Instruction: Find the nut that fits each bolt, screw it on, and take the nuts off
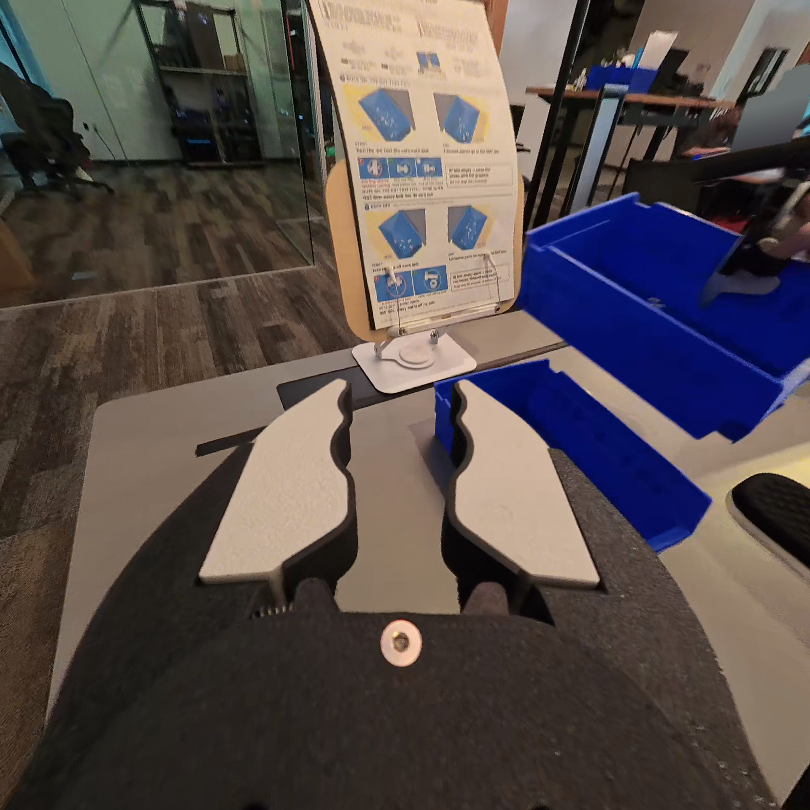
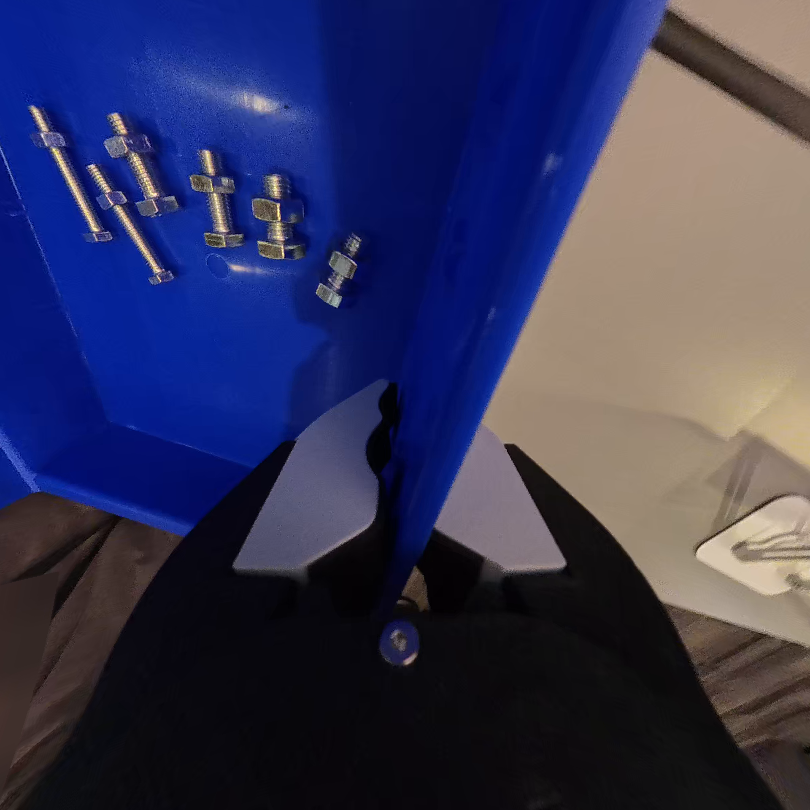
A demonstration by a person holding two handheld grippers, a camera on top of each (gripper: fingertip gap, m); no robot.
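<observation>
My left gripper point(image 1: 401, 390) is open and empty, held above the grey table point(image 1: 175, 438). An empty-looking blue bin point(image 1: 570, 438) stands on the table just right of its right finger. A second blue bin point(image 1: 635, 333) hangs tilted in the air beyond it. In the right wrist view my right gripper point(image 2: 412, 416) is shut on the side wall point(image 2: 504, 219) of that lifted bin. Several silver bolts point(image 2: 276, 219), each with a nut threaded on, lie on the bin's floor point(image 2: 197, 350) ahead and left of the fingers.
A printed instruction sheet point(image 1: 429, 175) stands on a white-based holder point(image 1: 414, 357) at the table's far edge; the base also shows in the right wrist view point(image 2: 762, 548). A black padded object point(image 1: 776, 504) lies at the right. The table's left edge drops to carpet.
</observation>
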